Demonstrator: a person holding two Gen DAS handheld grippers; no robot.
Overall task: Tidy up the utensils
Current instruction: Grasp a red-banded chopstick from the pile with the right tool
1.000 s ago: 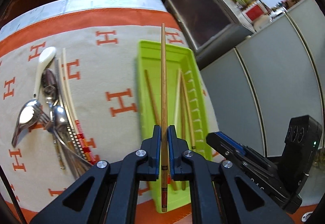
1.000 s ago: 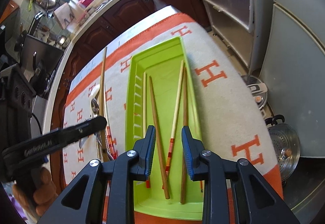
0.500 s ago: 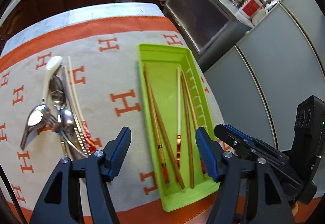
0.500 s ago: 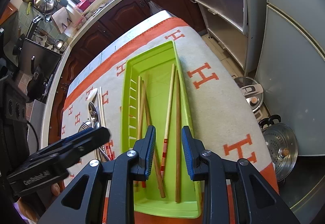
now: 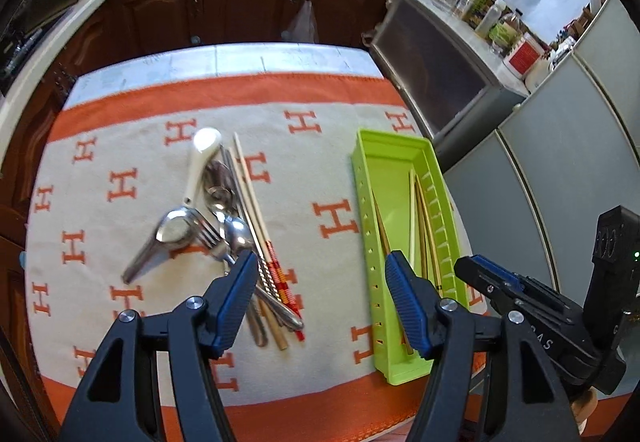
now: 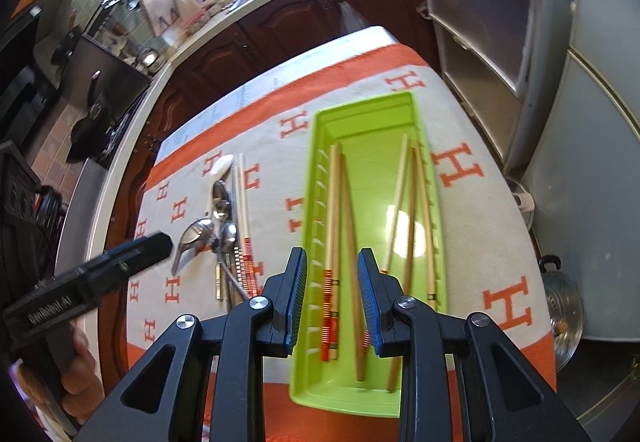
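My left gripper [image 5: 320, 302] stands wide with nothing between the fingers, over the bare cloth between the pile and the tray. My right gripper [image 6: 332, 298] is narrow and also empty; through its gap I look down on the chopsticks [image 6: 340, 226] already lying in the green tray [image 6: 312, 209].

The tray sits right of centre in the left view, lower centre in the right view, on the orange-and-cream cloth [image 5: 120, 145]. Loose utensils are left of centre in the left view: a white spoon [image 5: 202, 157], metal spoons [image 5: 172, 238], a fork [image 5: 208, 238] and a few more chopsticks [image 5: 256, 217], all stacked and crossing.

Risks, as I judge them:
- The pile is tangled. Chopsticks lie across and touch the metal spoon handles, so closing on one could drag a neighbour or catch two at once.
- Chopsticks are thin and round; gripped off-centre, one could swivel and droop, then hit the tray wall instead of going in.
- The tray looks light, and its near end sits close to the table edge at the bottom of the frame. A nudge could slide it off.
- The chopsticks in the tray are splayed, not parallel; dropping another on top could leave it propped on the rim.
- The two grippers are near each other, so reaching across could knock them together.
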